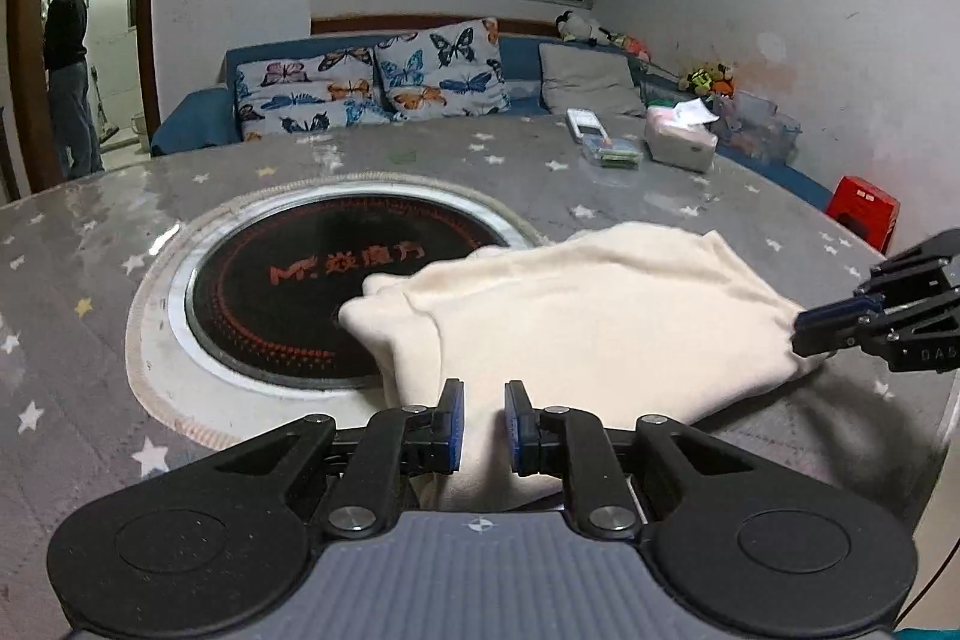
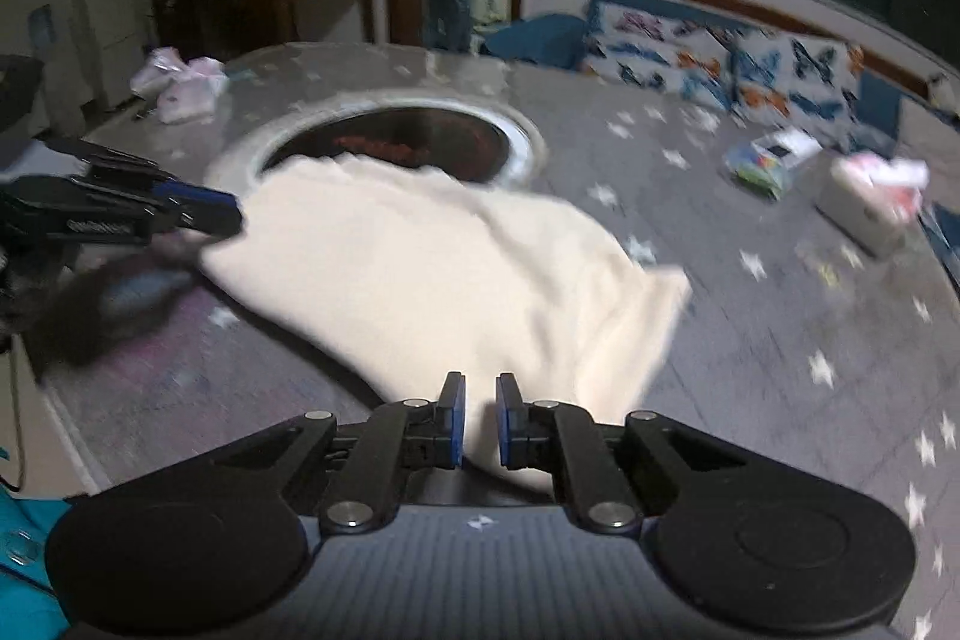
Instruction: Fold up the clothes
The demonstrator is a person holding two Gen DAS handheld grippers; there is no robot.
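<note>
A cream garment [image 1: 600,316] lies bunched on the round table, its far edge draped over the black cooktop. My left gripper [image 1: 483,424] is shut on the garment's near edge, and cloth fills the narrow gap between its blue pads. In the left wrist view my right gripper [image 1: 807,331] comes in from the right and pinches the garment's right corner. The right wrist view shows the same cream garment [image 2: 432,268], with my right gripper [image 2: 480,418] shut on a fold of it. There my left gripper [image 2: 231,217] holds the left corner. That view is motion-blurred.
The table [image 1: 90,280] has a grey star-print cover and a round black cooktop [image 1: 282,304] set in its middle. A tissue box [image 1: 681,139] and small packets [image 1: 606,151] sit at the far right. A blue sofa with butterfly cushions [image 1: 366,82] runs behind. A person [image 1: 66,58] stands in the doorway.
</note>
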